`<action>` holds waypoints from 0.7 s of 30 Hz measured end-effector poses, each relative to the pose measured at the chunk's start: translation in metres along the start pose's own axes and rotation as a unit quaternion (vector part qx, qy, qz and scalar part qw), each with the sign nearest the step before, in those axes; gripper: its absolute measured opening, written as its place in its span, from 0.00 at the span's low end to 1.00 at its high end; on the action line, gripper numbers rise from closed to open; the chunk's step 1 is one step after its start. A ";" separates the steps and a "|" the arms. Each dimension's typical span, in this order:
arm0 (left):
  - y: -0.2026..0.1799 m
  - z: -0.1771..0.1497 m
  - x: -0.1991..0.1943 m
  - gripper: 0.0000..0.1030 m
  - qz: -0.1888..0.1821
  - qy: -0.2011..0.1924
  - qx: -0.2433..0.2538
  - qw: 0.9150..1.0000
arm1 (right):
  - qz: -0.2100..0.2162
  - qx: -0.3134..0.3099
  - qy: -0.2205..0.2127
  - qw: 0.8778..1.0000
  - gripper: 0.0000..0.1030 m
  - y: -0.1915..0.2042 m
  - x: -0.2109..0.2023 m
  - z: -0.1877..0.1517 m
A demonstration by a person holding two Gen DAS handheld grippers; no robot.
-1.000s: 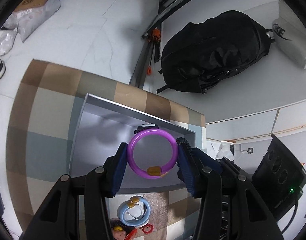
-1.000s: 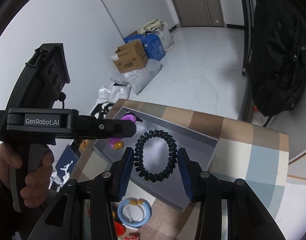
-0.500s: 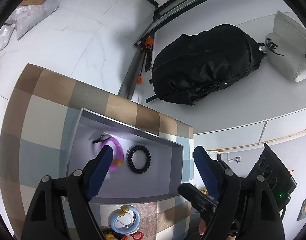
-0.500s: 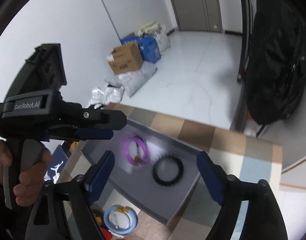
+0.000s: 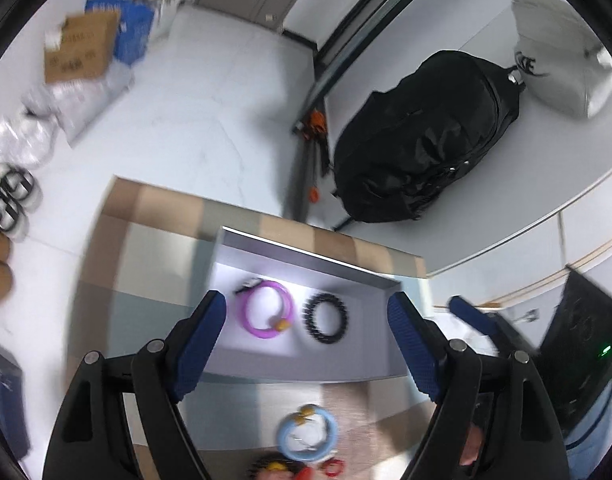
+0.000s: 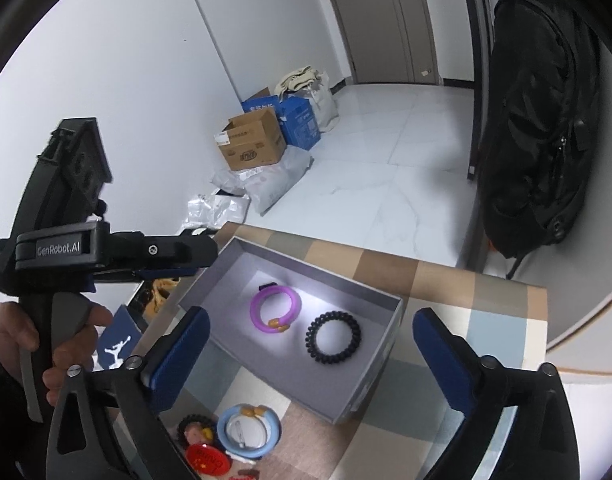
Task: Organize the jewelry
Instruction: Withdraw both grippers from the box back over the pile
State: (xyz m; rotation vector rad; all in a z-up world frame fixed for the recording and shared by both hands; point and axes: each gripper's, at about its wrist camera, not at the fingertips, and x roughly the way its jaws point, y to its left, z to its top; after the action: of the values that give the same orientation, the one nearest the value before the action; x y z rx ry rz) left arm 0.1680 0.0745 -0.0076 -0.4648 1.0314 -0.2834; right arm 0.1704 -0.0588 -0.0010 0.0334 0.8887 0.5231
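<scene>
Hovering w/ both grippers, left (image 5: 306, 344) & right (image 6: 310, 354), wide apart, empty; purple bracelet (image 6: 275, 309), black coil (image 6: 333, 337) in box (image 6: 362, 404); next: grab blue ring (image 6: 248, 427).

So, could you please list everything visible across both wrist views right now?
Box: one, grey, on checked cloth.
Purple bracelet: one, in box.
Black coil band: one, in box, beside purple.
Blue bracelet: one, on cloth, outside box.
Red badge: one, by blue bracelet.
Backpack: one, black, beyond table.
Cardboard boxes: brown and blue, on floor.
Left gripper: open, empty.
Right gripper: open, empty.
</scene>
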 end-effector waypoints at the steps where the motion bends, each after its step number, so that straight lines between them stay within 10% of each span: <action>1: -0.001 -0.003 -0.003 0.77 0.008 -0.006 0.008 1.000 | -0.003 -0.001 -0.002 1.000 1.00 0.001 -0.002 -0.001; 21: -0.028 -0.085 -0.068 0.80 0.104 -0.148 0.132 0.975 | -0.017 0.004 -0.095 0.995 1.00 0.025 -0.072 -0.045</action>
State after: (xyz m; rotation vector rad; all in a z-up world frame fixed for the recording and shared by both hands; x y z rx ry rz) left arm 0.0604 0.0597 0.0206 -0.1489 0.7304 -0.1541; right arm 0.0895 -0.0779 0.0294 0.0742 0.7054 0.4756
